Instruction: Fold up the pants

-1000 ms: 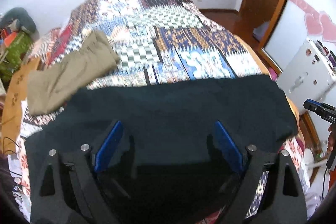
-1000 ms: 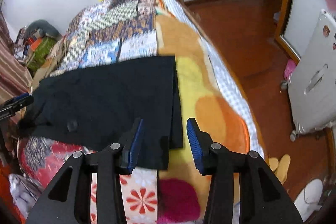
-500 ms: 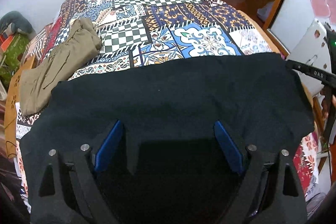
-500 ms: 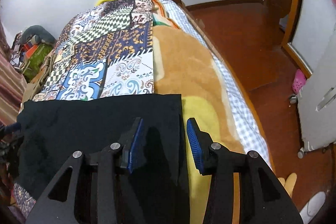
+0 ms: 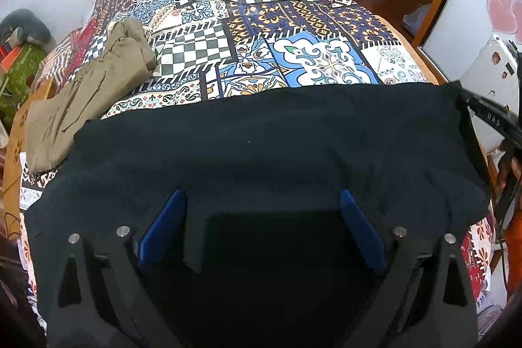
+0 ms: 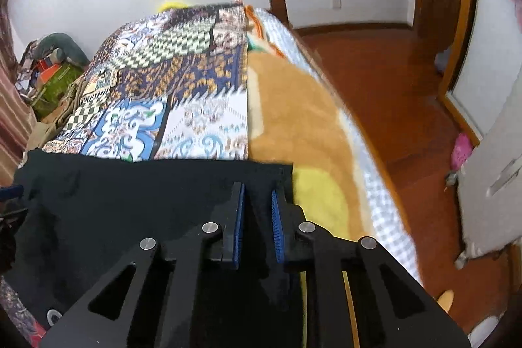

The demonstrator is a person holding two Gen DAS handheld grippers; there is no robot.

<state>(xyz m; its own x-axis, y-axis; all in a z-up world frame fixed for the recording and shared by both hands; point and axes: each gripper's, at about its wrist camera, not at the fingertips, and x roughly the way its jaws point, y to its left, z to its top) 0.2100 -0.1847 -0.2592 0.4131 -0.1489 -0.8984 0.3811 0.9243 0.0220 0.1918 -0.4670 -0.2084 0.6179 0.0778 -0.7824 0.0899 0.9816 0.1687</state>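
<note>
The black pants point(image 5: 261, 145) lie spread across the near end of a bed, on top of a patchwork bedspread point(image 5: 254, 22) of checkered and ornamental panels. In the left wrist view the dark cloth runs from the left edge of the bed to the right edge, and part of it drapes over the near side.

The left gripper point(image 5: 261, 217) hovers over the near middle of the pants with its blue-padded fingers point(image 5: 161, 229) spread wide; a flap of black cloth hangs between them, but neither pad presses on it.

The right gripper point(image 6: 257, 214) sits at the right end of the pants, near their far right corner. Its fingers point(image 6: 238, 224) are drawn close together, with a fold of the black cloth running between the blue pads; the grip looks like a pinch on the pants. To the right of that corner an orange and yellow blanket point(image 6: 293, 126) covers the bed's edge.

A pair of olive-brown trousers point(image 5: 91, 93) lies crumpled on the far left of the bedspread, just beyond the black pants. A wooden floor point(image 6: 391, 93) stretches to the right of the bed.
</note>
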